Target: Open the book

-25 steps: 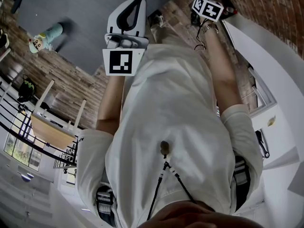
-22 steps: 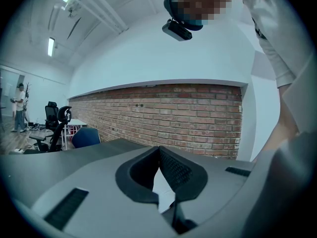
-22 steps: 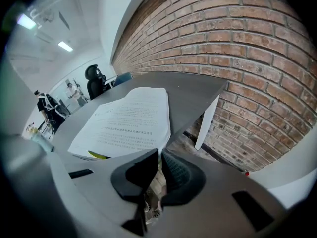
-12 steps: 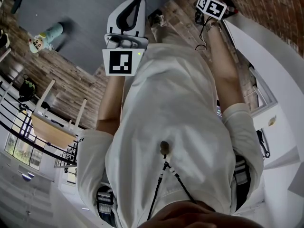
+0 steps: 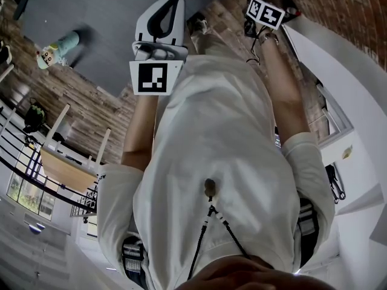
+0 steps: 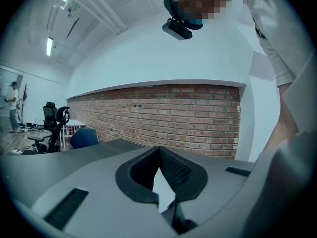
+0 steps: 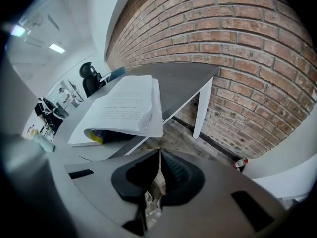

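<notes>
my right gripper (image 7: 159, 151) has its jaws pressed together with nothing between the pads; through the slit below the tips i see only floor. it hangs off the table's end, pointing down toward the book (image 7: 124, 108) but well apart from it and touching nothing. my left gripper (image 6: 158, 148) is closed too, tips meeting, empty, aimed roughly level at a brick wall (image 6: 173, 118), with no book in its view. the book lies near the end of the grey table (image 7: 183, 83), close to the edge above the white table leg (image 7: 202, 110). as i judge it, the opening is already done: the book sits face up with printed pages showing, so what is left is at most to flatten it or draw back. the pages are white with lines of print too small to read, and the block of leaves arches up instead of lying flat. under the raised near end a yellow and dark patch (image 7: 97, 136) shows, perhaps the cover; i can't tell for sure.
</notes>
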Action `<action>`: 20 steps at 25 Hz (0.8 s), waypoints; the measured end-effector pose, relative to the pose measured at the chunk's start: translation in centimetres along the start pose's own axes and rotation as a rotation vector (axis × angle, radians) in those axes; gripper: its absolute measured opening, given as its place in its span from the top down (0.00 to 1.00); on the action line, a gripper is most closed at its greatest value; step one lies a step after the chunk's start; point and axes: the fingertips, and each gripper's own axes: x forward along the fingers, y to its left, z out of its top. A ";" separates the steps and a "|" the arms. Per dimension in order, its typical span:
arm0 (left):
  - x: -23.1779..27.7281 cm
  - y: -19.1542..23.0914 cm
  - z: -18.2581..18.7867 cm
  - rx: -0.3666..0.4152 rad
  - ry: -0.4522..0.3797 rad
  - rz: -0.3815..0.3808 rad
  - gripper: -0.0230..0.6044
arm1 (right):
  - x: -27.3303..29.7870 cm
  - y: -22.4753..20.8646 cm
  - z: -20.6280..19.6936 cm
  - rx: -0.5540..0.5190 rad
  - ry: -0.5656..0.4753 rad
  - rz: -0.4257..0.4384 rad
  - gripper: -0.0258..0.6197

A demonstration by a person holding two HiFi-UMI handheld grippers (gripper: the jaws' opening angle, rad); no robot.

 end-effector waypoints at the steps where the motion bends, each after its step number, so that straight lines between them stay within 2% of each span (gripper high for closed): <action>1: 0.0 0.0 0.0 0.000 -0.002 -0.001 0.93 | -0.3 0.7 -0.2 -0.014 0.000 0.013 0.90; 8: -0.6 -0.8 0.6 -0.012 -0.028 -0.023 0.93 | -2.9 5.0 0.5 -0.078 -0.070 0.086 0.90; 15: -1.7 -1.0 2.2 0.001 -0.065 -0.035 0.93 | -7.3 10.4 1.2 -0.217 -0.138 0.201 0.90; 20: -3.1 -1.6 3.0 0.019 -0.075 -0.046 0.93 | -12.0 13.4 3.0 -0.226 -0.222 0.264 0.90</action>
